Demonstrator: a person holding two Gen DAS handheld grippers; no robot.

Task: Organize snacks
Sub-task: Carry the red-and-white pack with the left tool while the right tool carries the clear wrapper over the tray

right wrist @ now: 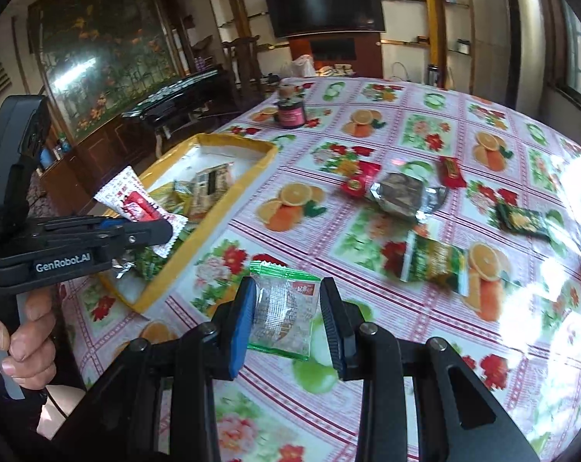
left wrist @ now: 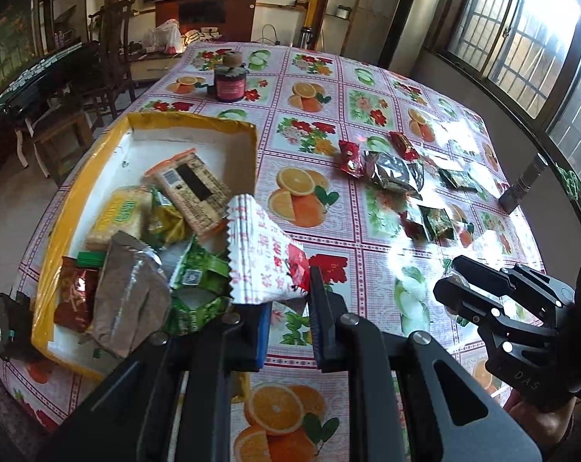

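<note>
My left gripper (left wrist: 288, 292) is shut on a white packet with red print (left wrist: 263, 254). It holds the packet over the near right corner of a yellow-rimmed box (left wrist: 55, 238) that contains several snack packets. In the right wrist view the same left gripper (right wrist: 163, 231) and its white packet (right wrist: 136, 204) hang above the box (right wrist: 221, 208). My right gripper (right wrist: 288, 288) is shut on a clear packet with green edges (right wrist: 286, 315), held just above the tablecloth. Loose on the cloth lie a silver packet (right wrist: 402, 194), red packets (right wrist: 359, 181) and a green-gold packet (right wrist: 432, 261).
A dark jar with a pink label (left wrist: 230, 82) stands at the far side of the fruit-print tablecloth (left wrist: 309, 415). A metal cylinder (left wrist: 521, 184) stands at the right edge. A dark green packet (right wrist: 521, 219) lies far right. A hand (right wrist: 24, 331) grips the left tool's handle.
</note>
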